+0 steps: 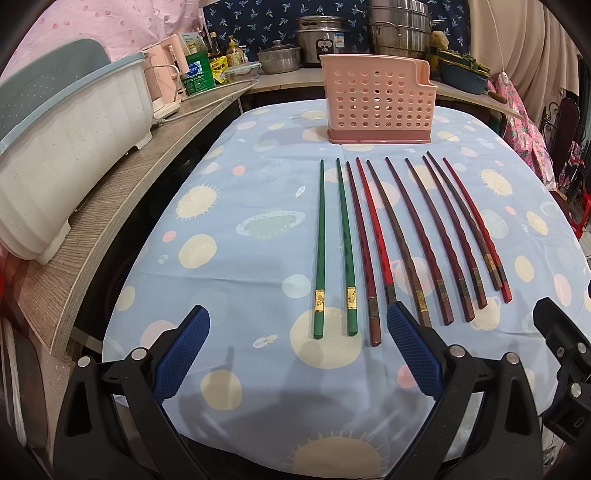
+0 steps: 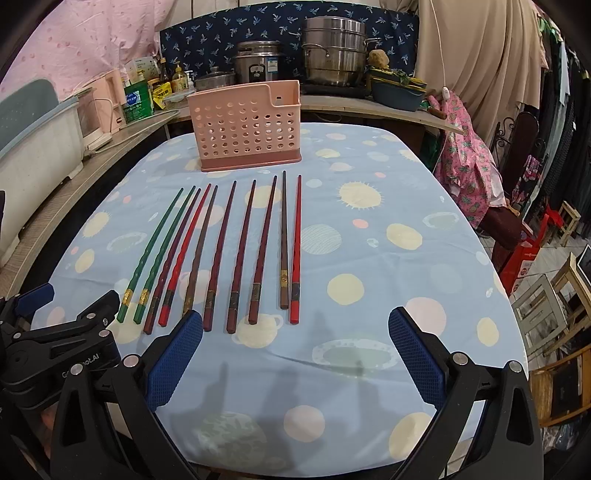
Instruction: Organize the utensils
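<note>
Several chopsticks lie side by side on the blue patterned tablecloth [image 1: 240, 258]: two green ones [image 1: 320, 236] at the left, then red [image 1: 373, 225] and dark brown ones [image 1: 424, 236]. They also show in the right wrist view [image 2: 236, 254]. A pink perforated utensil holder [image 1: 378, 101] stands upright beyond their tips, also in the right wrist view [image 2: 245, 127]. My left gripper [image 1: 299, 321] is open and empty above the near ends of the green chopsticks. My right gripper [image 2: 295, 325] is open and empty near the ends of the rightmost chopsticks.
A white dish rack [image 1: 66, 147] sits on a wooden counter [image 1: 110, 206] to the left. Pots [image 1: 321, 35], bottles and a kettle [image 1: 166, 77] stand behind the table. Chairs and stools [image 2: 546, 302] stand to the right of the table.
</note>
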Tool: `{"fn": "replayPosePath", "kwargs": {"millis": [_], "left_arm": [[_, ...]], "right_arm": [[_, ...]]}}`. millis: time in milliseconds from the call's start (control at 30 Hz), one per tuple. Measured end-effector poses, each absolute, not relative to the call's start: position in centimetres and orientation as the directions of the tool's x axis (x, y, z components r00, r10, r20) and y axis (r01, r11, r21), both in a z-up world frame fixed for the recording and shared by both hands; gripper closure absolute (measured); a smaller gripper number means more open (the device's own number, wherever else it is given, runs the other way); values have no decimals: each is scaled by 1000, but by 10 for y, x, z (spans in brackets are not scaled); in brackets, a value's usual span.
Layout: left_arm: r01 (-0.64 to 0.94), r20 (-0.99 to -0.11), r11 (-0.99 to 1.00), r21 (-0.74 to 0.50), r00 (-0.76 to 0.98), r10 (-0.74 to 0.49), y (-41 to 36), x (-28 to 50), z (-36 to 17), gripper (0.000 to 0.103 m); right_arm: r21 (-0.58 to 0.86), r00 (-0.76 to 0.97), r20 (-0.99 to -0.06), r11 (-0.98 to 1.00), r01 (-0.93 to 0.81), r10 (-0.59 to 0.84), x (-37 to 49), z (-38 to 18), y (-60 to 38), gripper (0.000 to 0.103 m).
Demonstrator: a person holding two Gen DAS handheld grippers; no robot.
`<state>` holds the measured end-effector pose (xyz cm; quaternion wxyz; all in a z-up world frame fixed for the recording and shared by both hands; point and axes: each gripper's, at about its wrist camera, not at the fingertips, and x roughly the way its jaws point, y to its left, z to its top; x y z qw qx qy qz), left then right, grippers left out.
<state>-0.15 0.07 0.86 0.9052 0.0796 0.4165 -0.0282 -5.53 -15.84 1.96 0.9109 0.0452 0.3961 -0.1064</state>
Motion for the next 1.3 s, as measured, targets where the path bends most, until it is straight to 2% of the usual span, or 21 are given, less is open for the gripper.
{"fn": "replayPosePath", "kwargs": {"millis": [567, 1033, 1200, 1300], "left_arm": [[118, -759, 986, 118, 651, 13, 1, -2, 9, 11], [53, -785, 997, 56, 619, 12, 28, 31, -8, 12], [54, -796, 998, 42, 605, 1, 31, 50, -19, 12], [53, -800, 998, 44, 600, 3, 31, 58, -26, 12]], "right_arm": [[2, 662, -733, 973, 231, -156, -55, 20, -159, 7], [29, 663, -729, 960, 280, -172, -36, 11, -185, 7], [29, 655, -737, 961, 276, -166, -16, 0, -194, 15], [36, 640, -753, 961, 273, -153, -2, -9, -199, 25]]}}
